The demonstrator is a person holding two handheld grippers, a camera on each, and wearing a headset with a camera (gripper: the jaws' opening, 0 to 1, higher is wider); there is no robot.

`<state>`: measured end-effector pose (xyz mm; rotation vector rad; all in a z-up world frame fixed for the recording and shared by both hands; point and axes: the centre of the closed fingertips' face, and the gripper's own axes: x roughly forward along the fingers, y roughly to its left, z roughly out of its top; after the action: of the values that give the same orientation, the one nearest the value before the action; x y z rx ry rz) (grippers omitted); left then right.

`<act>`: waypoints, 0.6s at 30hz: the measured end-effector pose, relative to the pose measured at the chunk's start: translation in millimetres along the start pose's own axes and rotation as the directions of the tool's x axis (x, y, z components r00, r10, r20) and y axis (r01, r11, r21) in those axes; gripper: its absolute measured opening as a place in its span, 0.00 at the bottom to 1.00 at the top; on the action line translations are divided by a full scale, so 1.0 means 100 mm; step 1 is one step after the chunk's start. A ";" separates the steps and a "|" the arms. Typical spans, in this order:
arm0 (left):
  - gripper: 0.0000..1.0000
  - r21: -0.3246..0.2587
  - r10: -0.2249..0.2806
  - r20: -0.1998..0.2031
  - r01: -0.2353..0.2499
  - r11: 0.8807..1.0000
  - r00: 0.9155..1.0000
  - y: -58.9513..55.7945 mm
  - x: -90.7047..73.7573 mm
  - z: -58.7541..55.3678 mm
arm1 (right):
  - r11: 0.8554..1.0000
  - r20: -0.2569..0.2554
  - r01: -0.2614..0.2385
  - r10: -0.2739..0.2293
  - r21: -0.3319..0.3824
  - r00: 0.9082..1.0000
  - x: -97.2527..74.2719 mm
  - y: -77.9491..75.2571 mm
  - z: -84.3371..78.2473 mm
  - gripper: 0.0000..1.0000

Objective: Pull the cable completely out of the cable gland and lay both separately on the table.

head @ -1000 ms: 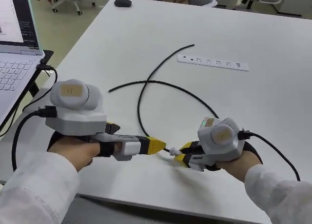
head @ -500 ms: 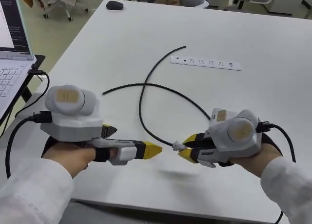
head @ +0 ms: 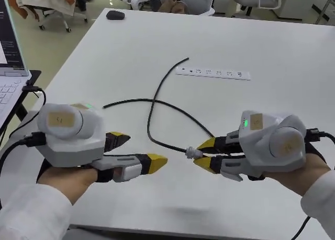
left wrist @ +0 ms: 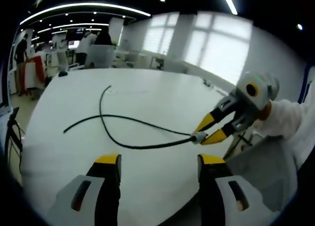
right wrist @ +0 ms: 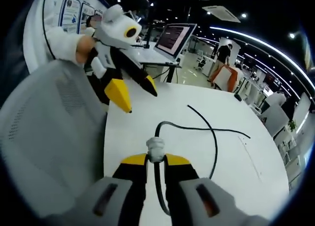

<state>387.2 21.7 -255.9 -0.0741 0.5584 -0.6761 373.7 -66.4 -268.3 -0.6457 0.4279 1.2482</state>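
At the lower left of the head view, the left gripper (head: 140, 150) hangs over the white table (head: 261, 41). Its jaws are wide apart and hold nothing, and its tips aim right. In the middle, the thin black rubber cable (head: 148, 124) lies in loose loops. It looks light and bendy, so a hold close to its end would likely work best. The small white plastic cable gland (head: 192, 153) sits on that end and looks hard and tiny. At the lower right, the right gripper (head: 203, 153) pinches it, held level.
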 end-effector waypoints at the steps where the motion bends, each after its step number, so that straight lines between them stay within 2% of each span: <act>1: 0.62 0.014 -0.023 0.022 0.023 1.000 0.999 -0.05 -0.01 0.05 | 1.000 0.001 0.002 -0.002 -0.031 1.000 -0.04 0.00 0.04 0.11; 3: 0.59 0.037 -0.081 0.070 0.078 0.996 0.994 -0.16 -0.02 0.15 | 0.999 0.007 0.002 -0.001 -0.050 1.000 -0.11 0.01 0.09 0.11; 5: 0.52 0.038 -0.122 0.064 0.119 0.992 0.990 -0.24 -0.04 0.14 | 0.998 0.012 0.004 -0.003 -0.064 1.000 -0.17 0.02 0.13 0.11; 7: 0.49 0.050 -0.152 0.063 0.149 0.988 0.986 -0.32 -0.05 0.16 | 0.996 0.011 0.011 -0.010 -0.091 1.000 -0.22 0.02 0.17 0.11; 9: 0.49 0.091 -0.179 0.080 0.171 0.981 0.981 -0.39 -0.08 0.24 | 0.993 0.013 0.011 -0.009 -0.120 1.000 -0.26 0.03 0.20 0.11; 11: 0.46 0.143 -0.206 0.093 0.192 0.971 0.974 -0.46 -0.11 0.34 | 0.991 0.020 0.009 -0.007 -0.136 1.000 -0.31 0.04 0.24 0.11; 12: 0.45 0.173 -0.229 0.095 0.211 0.962 0.969 -0.50 -0.12 0.39 | 0.990 0.024 0.009 -0.005 -0.143 1.000 -0.33 0.05 0.27 0.11; 13: 0.42 0.182 -0.240 0.093 0.221 0.958 0.966 -0.53 -0.13 0.41 | 0.989 0.026 0.008 -0.004 -0.151 1.000 -0.35 0.06 0.29 0.11; 14: 0.41 0.191 -0.263 0.093 0.242 0.951 0.960 -0.58 -0.13 0.44 | 0.986 0.029 0.007 -0.002 -0.165 1.000 -0.37 0.08 0.31 0.11; 15: 0.40 0.210 -0.293 0.106 0.267 0.941 0.950 -0.64 -0.13 0.48 | 0.985 0.031 0.006 -0.001 -0.171 1.000 -0.38 0.09 0.33 0.11; 17: 0.39 0.221 -0.332 0.118 0.301 0.928 0.936 -0.72 -0.13 0.54 | 0.982 0.041 0.003 0.005 -0.190 0.999 -0.42 0.12 0.39 0.11; 18: 0.39 0.226 -0.368 0.116 0.336 0.914 0.923 -0.79 -0.14 0.56 | 0.980 0.044 0.005 0.004 -0.201 0.999 -0.43 0.13 0.41 0.11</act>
<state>361.3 -38.0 -182.7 -0.0369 0.3233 -1.0685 347.7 -68.8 -213.3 -0.7883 0.2667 1.3132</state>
